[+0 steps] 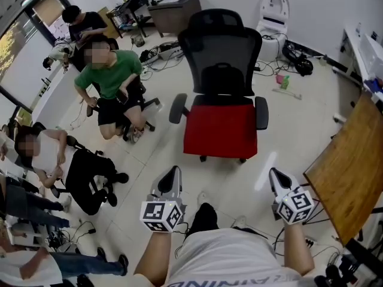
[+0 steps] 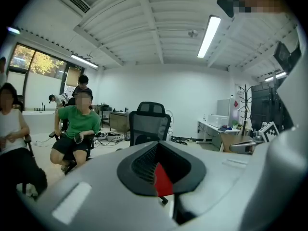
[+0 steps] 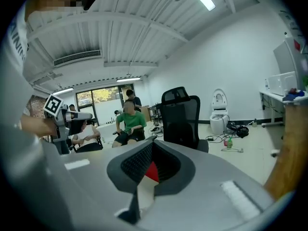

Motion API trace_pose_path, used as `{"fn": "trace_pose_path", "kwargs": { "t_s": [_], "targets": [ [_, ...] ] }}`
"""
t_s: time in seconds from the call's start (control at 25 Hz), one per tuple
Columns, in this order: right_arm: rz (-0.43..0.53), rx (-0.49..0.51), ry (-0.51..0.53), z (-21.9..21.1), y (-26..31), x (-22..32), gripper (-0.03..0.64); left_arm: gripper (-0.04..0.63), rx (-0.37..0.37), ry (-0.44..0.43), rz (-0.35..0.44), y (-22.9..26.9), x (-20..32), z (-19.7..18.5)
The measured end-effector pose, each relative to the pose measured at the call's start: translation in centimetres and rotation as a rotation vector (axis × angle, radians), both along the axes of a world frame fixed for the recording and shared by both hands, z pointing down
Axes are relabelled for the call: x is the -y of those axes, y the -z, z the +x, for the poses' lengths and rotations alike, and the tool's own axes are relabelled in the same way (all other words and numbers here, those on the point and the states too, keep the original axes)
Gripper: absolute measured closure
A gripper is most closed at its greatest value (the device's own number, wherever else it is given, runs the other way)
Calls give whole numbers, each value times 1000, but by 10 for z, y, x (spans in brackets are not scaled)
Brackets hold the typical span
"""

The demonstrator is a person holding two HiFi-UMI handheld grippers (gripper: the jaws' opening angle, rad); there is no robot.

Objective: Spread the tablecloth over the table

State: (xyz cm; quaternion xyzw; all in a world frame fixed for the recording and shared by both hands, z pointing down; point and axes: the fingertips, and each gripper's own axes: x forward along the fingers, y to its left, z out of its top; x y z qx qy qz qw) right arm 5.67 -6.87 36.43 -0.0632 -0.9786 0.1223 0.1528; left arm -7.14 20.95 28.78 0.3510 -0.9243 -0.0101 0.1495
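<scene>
Red fabric (image 1: 219, 130) covers the seat of a black mesh office chair (image 1: 221, 70) straight ahead of me. The wooden table (image 1: 350, 172) stands bare at the right. My left gripper (image 1: 173, 172) and right gripper (image 1: 276, 174) are held low in front of me, side by side, short of the chair and aimed at it. Both are shut with nothing between the jaws. The left gripper view shows its closed jaws (image 2: 161, 167) with the chair (image 2: 149, 121) beyond. In the right gripper view the closed jaws (image 3: 149, 170) also face the chair (image 3: 180, 114).
A person in a green shirt (image 1: 111, 76) sits on a chair at the left, with other seated people (image 1: 42, 154) nearer the left edge. Cables and a power strip (image 1: 161, 51) lie on the floor behind the chair. A white toilet-like unit (image 1: 273, 11) stands at the back.
</scene>
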Motion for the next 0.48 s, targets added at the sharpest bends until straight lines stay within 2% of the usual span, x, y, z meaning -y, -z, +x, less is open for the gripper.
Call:
{"fn": "trace_pose_path", "kwargs": {
  "t_s": [0.2, 0.48],
  "targets": [
    [14, -34, -21, -22, -14, 8, 609, 589, -36, -10, 21, -23, 3, -32],
    [44, -93, -86, -77, -27, 3, 609, 589, -84, -70, 42, -45, 2, -108]
  ]
}}
